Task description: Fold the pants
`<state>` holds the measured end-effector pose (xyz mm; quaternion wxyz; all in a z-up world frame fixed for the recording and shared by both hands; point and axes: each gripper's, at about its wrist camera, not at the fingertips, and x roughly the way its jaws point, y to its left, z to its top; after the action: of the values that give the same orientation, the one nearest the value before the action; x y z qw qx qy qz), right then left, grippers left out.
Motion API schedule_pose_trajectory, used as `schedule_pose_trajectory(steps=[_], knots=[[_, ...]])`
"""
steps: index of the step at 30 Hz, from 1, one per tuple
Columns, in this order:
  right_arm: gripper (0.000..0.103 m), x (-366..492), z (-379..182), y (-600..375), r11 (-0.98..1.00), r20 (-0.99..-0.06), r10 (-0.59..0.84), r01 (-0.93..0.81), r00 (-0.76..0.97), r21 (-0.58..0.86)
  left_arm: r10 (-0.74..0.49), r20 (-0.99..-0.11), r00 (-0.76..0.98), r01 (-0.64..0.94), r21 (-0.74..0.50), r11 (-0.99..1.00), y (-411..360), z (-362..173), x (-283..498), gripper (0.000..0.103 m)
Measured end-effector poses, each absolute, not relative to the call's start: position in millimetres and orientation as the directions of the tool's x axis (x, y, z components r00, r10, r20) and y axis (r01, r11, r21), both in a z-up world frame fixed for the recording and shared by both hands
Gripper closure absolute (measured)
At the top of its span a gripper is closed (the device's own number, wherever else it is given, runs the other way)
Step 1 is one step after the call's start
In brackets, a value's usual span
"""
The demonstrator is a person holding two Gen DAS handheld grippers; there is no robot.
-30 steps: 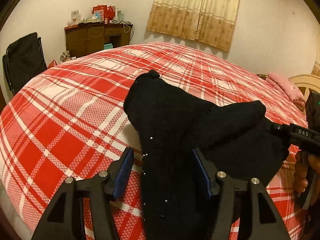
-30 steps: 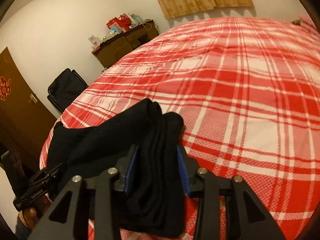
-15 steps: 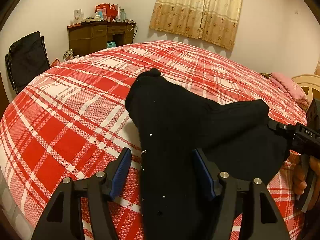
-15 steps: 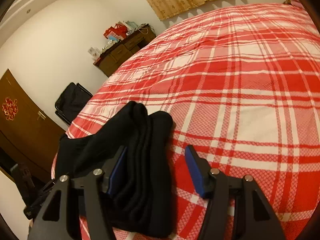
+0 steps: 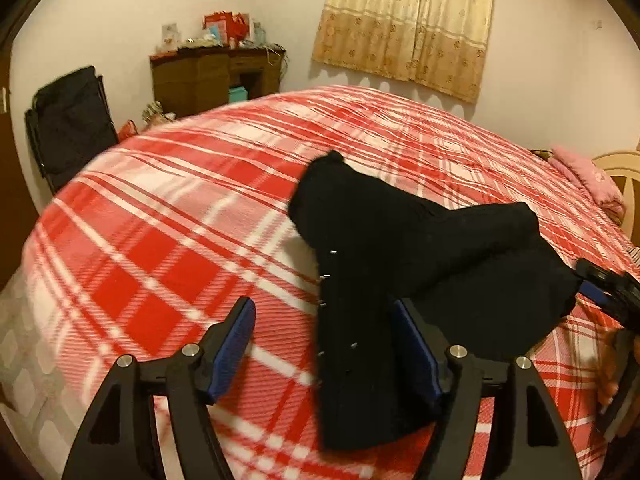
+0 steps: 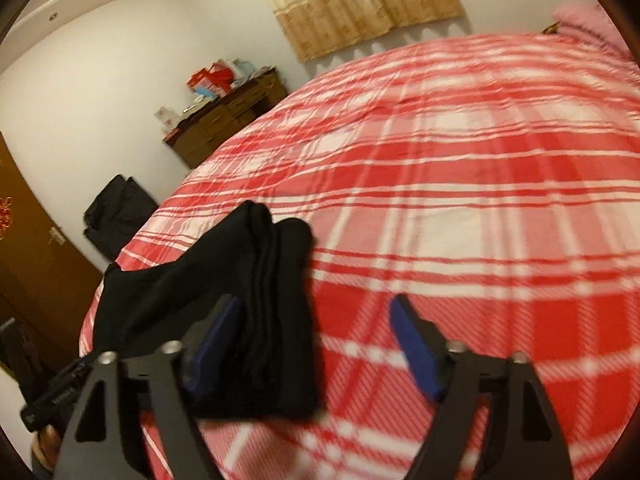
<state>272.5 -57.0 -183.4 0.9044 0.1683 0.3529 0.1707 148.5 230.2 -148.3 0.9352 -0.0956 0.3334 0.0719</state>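
Viewing both feeds, I logged one black pants (image 5: pixel 384 264) bundle on the bed (image 5: pixel 160 240); left tool (image 5: pixel 324 344) and right tool (image 6: pixel 316 344) both spread.

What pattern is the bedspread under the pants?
Red, pink and white plaid bedspread, clearest in the right wrist view; the pants are plain black.

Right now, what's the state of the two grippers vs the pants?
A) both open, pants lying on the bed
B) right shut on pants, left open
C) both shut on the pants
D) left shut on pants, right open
A: the left gripper and right gripper both show wide gaps between their blue pads, and the black pants lie loose on the plaid bed.
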Motion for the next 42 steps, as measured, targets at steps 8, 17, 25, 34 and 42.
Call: schedule_pose_trajectory(steps=[8,17,25,34,42], knots=[[0.010,219.8,-160.2,-70.5,0.923,-0.581,0.362,-0.191,0.729,0.334,0.102,-0.582,0.807,-0.215,-0.129,0.968,219.4,-116.6,115.2,0.029],[0.000,116.0,-82.2,-45.4,0.978,-0.482,0.199,-0.201,0.853,0.049,0.115,-0.464,0.878,-0.180,-0.098,0.979,189.8,-67.4,72.1,0.015],[0.000,77.5,-39.1,-37.4,0.970,-0.377,0.220,-0.244,0.900,-0.015,0.117,-0.402,0.908,-0.162,-0.079,0.984,179.1,-37.3,43.4,0.015],[0.000,51.8,-27.8,-27.8,0.956,-0.344,0.261,-0.290,0.902,-0.036,0.137,-0.348,0.927,-0.170,-0.066,0.983,175.0,-19.3,23.9,0.014],[0.000,37.2,-21.7,-24.4,0.948,-0.318,0.280,-0.313,0.906,-0.057,0.143,-0.343,0.928,-0.164,-0.031,0.986,159.2,-18.7,20.4,0.014]])
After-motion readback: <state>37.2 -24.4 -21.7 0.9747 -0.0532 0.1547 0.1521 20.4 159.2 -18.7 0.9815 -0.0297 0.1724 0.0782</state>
